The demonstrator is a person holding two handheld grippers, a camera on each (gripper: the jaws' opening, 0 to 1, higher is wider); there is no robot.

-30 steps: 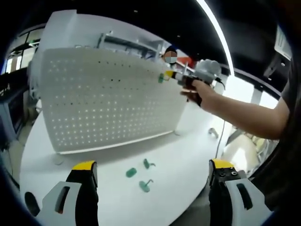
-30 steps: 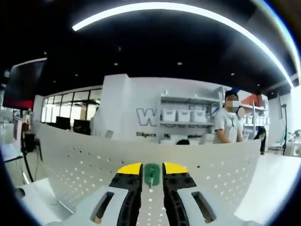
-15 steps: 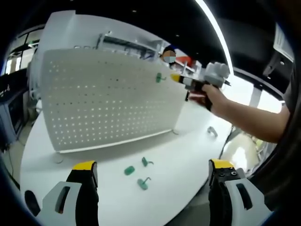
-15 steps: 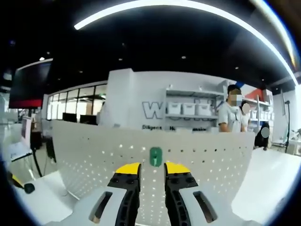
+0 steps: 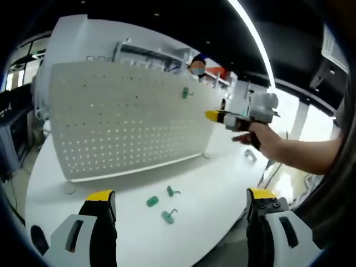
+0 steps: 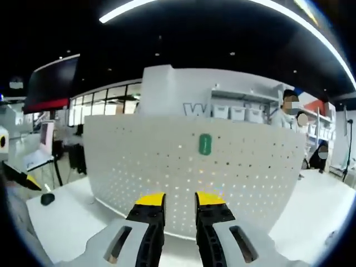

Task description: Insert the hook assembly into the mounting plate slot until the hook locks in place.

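Note:
A white pegboard mounting plate [image 5: 122, 117] [image 6: 183, 167] stands upright on the round white table [image 5: 222, 167]. One green hook [image 5: 186, 93] [image 6: 205, 144] hangs on the plate near its upper right. My right gripper [image 6: 180, 199], also seen from the left gripper view [image 5: 222, 117] in a person's hand, sits back from the plate; its jaws stand slightly apart with nothing between them. Three loose green hooks [image 5: 164, 203] lie on the table in front of the plate. My left gripper [image 5: 181, 196] hovers low over the table's near edge, wide open and holding nothing.
A small grey part [image 5: 250, 156] lies on the table right of the plate. A dark mouse [image 6: 48, 198] rests at the table's left. Shelves with white bins [image 6: 233, 111] and a standing person [image 6: 289, 125] are behind the plate.
The right gripper let go of the green hook, which stays on the plate, and has drawn back and lower. The left gripper has not moved.

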